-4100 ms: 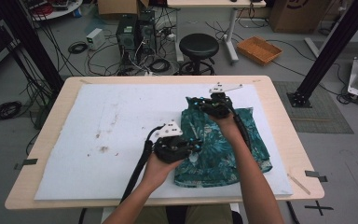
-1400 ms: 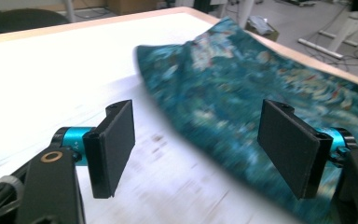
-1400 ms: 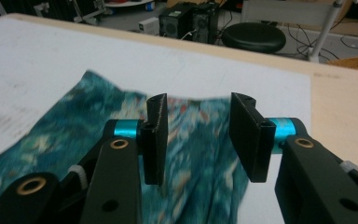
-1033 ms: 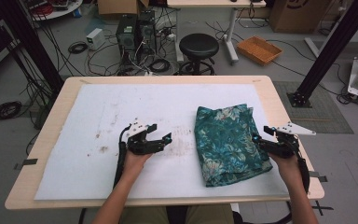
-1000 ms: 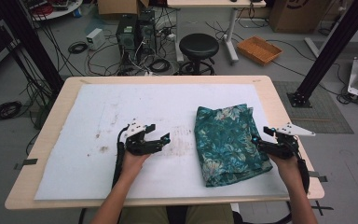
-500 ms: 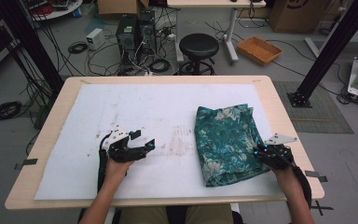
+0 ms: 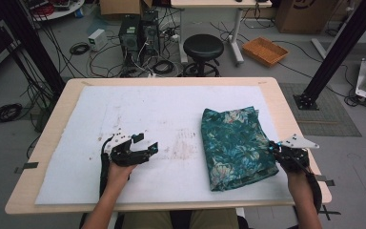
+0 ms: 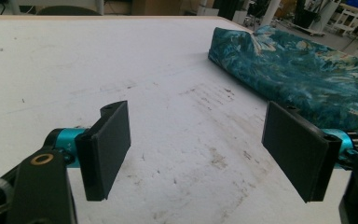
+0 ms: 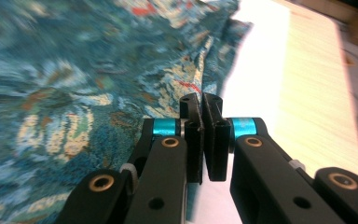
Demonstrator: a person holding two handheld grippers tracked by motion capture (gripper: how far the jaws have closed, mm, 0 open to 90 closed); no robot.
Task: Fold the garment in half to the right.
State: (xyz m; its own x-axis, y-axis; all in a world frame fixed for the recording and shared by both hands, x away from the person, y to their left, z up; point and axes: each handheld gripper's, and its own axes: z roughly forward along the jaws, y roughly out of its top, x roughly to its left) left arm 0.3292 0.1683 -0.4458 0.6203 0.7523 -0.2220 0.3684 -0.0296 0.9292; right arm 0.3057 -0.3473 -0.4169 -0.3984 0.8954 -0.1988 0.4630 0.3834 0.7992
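Observation:
A folded teal floral cloth [image 7: 236, 145] lies on the right part of the white mat [image 7: 147, 109]. In the high view my right gripper [image 7: 272, 147] sits at the cloth's right edge. Its jaws have just been closing. In the right gripper view the cloth [image 9: 74, 70] has its edge pinched between the jaws of the right gripper [image 9: 202, 99], which stand pressed together. My left gripper [image 7: 145, 142] rests over bare mat left of the cloth, apart from it. In the left gripper view the left gripper [image 8: 196, 149] stands wide open with nothing between its pads, and the cloth [image 8: 307, 70] lies ahead to the right.
The mat covers most of the wooden table [image 7: 52, 143] and bears faint stains near its middle. A bare wooden strip runs along the table's right side [image 9: 307, 93]. Behind the table stand a black stool [image 7: 203, 47], computer cases [image 7: 138, 33] and loose cables.
The right gripper's jaws went from open to shut at the cloth's right edge. The left hand drew back to the left, away from the cloth, still open.

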